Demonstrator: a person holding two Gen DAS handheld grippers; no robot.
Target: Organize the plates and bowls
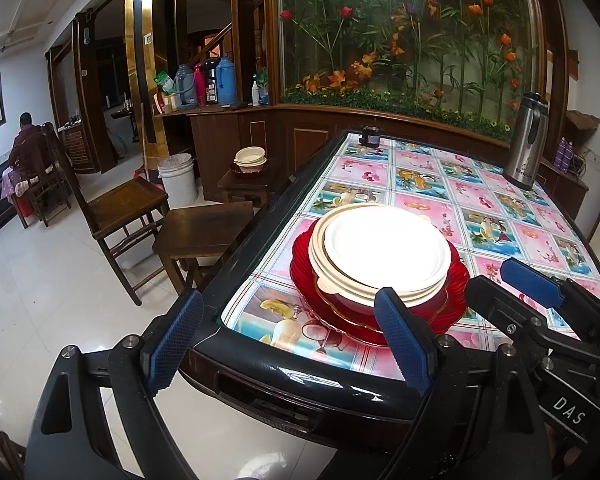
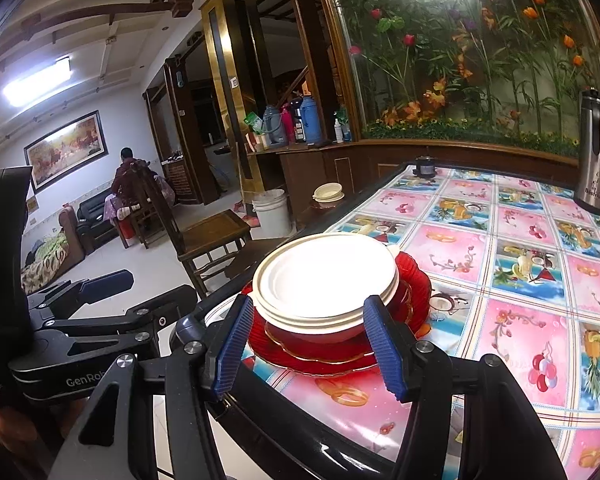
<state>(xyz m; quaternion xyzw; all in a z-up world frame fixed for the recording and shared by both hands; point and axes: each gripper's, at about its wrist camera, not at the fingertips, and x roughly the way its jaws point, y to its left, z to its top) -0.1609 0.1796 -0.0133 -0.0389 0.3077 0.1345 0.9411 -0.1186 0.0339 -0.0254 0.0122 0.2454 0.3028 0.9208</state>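
Observation:
A stack of white plates and bowls [image 1: 384, 252] sits on a red bowl and a red glass plate [image 1: 456, 280] near the table's front left corner. The stack also shows in the right wrist view [image 2: 328, 276] on the red plate [image 2: 416, 280]. My left gripper [image 1: 288, 336] is open and empty, hovering over the table corner just in front of the stack. My right gripper [image 2: 308, 344] is open and empty, its fingers either side of the stack's near edge, apart from it. The right gripper also shows at the right of the left wrist view [image 1: 532, 280].
The table [image 1: 284, 384] has a black glossy rim and a flowered cloth. A steel thermos [image 1: 528, 140] stands at the far right. A second pile of bowls [image 1: 251, 160] rests on a small side table. Wooden chairs [image 1: 204, 224] stand left of the table.

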